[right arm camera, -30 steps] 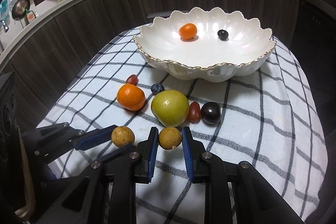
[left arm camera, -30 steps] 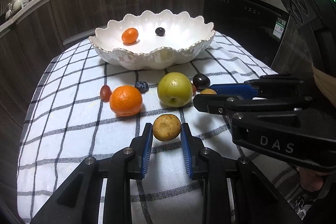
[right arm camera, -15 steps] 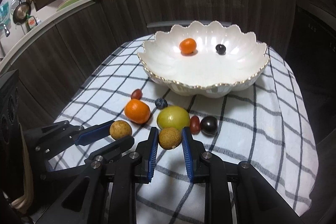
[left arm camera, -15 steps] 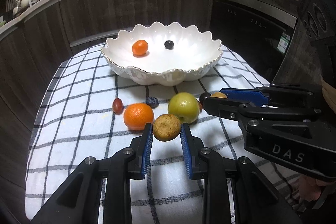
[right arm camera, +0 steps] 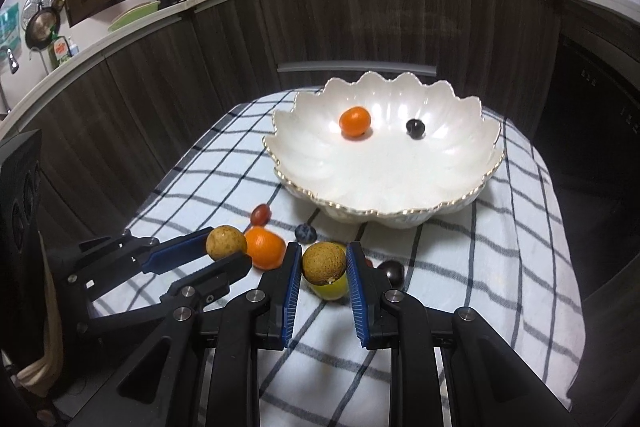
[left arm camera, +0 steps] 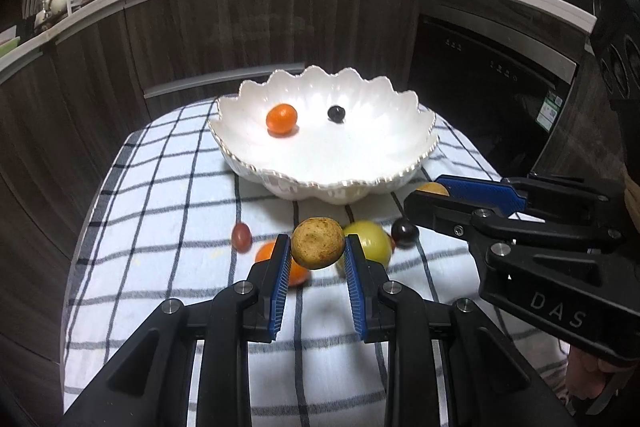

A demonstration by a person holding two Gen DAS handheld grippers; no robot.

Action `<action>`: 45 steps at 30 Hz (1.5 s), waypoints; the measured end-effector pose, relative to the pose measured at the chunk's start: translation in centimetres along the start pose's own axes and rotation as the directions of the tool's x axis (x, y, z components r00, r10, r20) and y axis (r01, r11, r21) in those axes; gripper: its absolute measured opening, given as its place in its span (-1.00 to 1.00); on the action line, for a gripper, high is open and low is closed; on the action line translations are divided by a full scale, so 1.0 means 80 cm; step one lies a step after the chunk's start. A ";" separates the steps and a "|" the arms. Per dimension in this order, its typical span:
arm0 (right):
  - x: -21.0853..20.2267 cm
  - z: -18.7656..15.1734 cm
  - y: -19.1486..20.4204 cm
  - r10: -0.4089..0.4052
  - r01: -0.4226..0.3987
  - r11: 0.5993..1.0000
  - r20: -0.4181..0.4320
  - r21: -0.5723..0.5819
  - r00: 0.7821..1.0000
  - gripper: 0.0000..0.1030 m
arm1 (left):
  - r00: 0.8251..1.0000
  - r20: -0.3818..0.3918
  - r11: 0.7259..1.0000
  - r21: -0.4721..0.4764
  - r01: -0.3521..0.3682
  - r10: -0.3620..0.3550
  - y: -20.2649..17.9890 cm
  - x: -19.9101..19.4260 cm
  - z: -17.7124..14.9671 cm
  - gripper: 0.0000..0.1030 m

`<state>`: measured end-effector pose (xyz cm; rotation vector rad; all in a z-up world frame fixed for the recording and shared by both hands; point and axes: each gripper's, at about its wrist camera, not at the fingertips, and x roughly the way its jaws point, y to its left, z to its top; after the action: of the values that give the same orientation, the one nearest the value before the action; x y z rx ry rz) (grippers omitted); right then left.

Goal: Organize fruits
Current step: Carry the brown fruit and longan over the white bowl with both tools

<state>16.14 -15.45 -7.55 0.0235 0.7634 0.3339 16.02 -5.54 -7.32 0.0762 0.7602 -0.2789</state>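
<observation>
Left wrist view: left gripper [left arm camera: 318, 247] is clamped, jaws nearly closed, on a brown round fruit [left arm camera: 317, 243], which is carried clear of the checked cloth [left arm camera: 160, 187], short of the white scalloped bowl [left arm camera: 240, 167] on its near side. Right gripper [left arm camera: 436, 201] is seen from the side, just near-right of the bowl, with a tan fruit pinched at its tip.

Right wrist view confirms it: right gripper [right arm camera: 320, 263] is closed on a second brown fruit [right arm camera: 323, 262], also off the cloth and short of the bowl's near rim. Left gripper [right arm camera: 224, 247] is beside it with its own fruit.

Done so far, as judged: two items are in the bowl, a small orange fruit [left arm camera: 281, 118] left of bowl centre and a dark berry [left arm camera: 336, 113] near centre.

Left outside the bowl, all on the cloth on its near side:
- red grape [left arm camera: 241, 237], furthest left
- orange [right arm camera: 262, 247]
- blueberry [right arm camera: 305, 232], closest to the bowl
- yellow-green fruit [left arm camera: 372, 243], partly hidden behind the gripper
- dark plum [left arm camera: 404, 230]
- a small red piece by the plum, mostly hidden

Progress is judged early: two placed, two in transit, about six still to be moved. Next step is likely both held fruits being carried over the rim and released; rim clearance is to be watched, since the scalloped edge stands high.
</observation>
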 end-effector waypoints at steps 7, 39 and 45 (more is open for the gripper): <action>-0.004 0.024 -0.010 -0.017 0.016 1.000 0.029 0.014 0.999 -0.53 | 1.000 0.027 1.000 -0.017 -0.001 0.002 0.003 0.000 0.026 -0.47; 0.018 0.104 -0.059 -0.131 0.123 0.989 0.108 0.085 0.985 -0.53 | 0.998 0.021 0.991 -0.115 -0.062 0.064 0.037 0.057 0.110 -0.47; 0.030 0.110 -0.066 -0.155 0.147 0.985 0.091 0.095 0.984 -0.53 | 0.997 -0.014 0.988 -0.134 -0.078 0.077 0.041 0.076 0.110 -0.47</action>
<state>25.27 -18.84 -3.52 0.0644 0.6779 0.1533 27.04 -5.20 -5.25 -0.0202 0.7816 -0.1532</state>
